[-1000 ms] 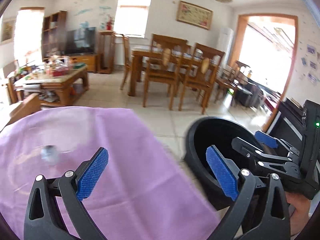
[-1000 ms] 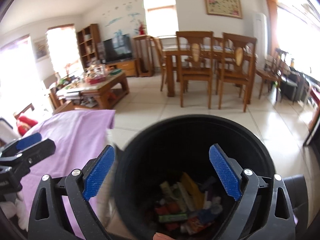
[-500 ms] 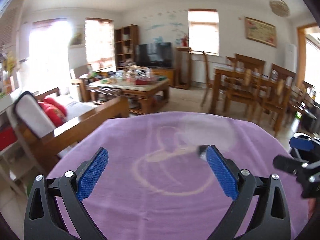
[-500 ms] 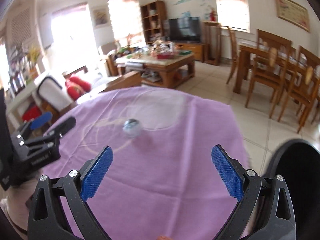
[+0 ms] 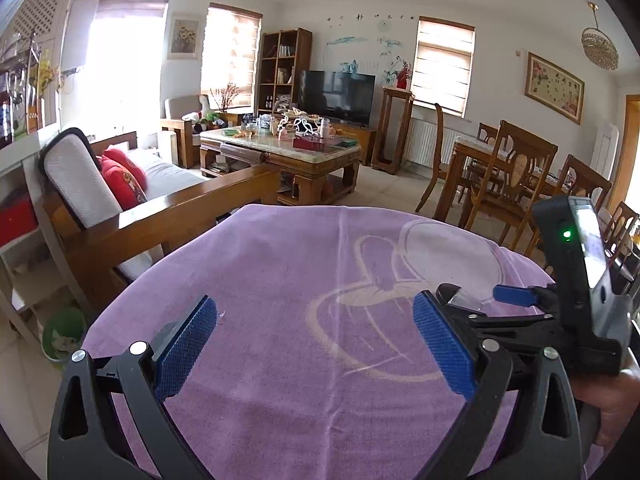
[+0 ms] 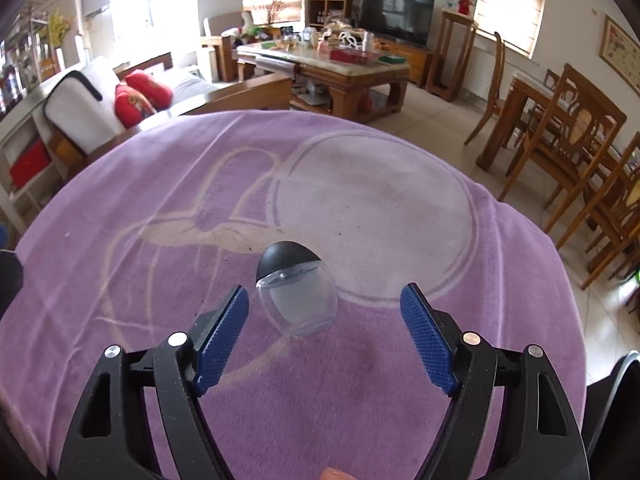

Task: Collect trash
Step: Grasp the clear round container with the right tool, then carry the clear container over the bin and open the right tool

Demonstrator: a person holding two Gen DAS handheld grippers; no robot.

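A small clear plastic capsule with a black cap (image 6: 296,290) lies on the purple cloth (image 6: 360,200) of the table. My right gripper (image 6: 325,340) is open, its blue pads on either side of the capsule and just short of it, not touching. In the left wrist view the right gripper (image 5: 472,300) shows at the right with the capsule (image 5: 466,301) between its fingers. My left gripper (image 5: 316,344) is open and empty above bare purple cloth (image 5: 280,280). The black trash bin's rim (image 6: 616,408) shows at the lower right edge.
A wooden sofa with red cushions (image 5: 124,184) stands left of the table. A cluttered coffee table (image 5: 288,148) lies beyond. Dining chairs (image 6: 576,136) and a dining table stand at the right.
Both grippers have swung left from the black bin to the purple table. The right gripper has closed in on the capsule, which now lies between its open fingers.
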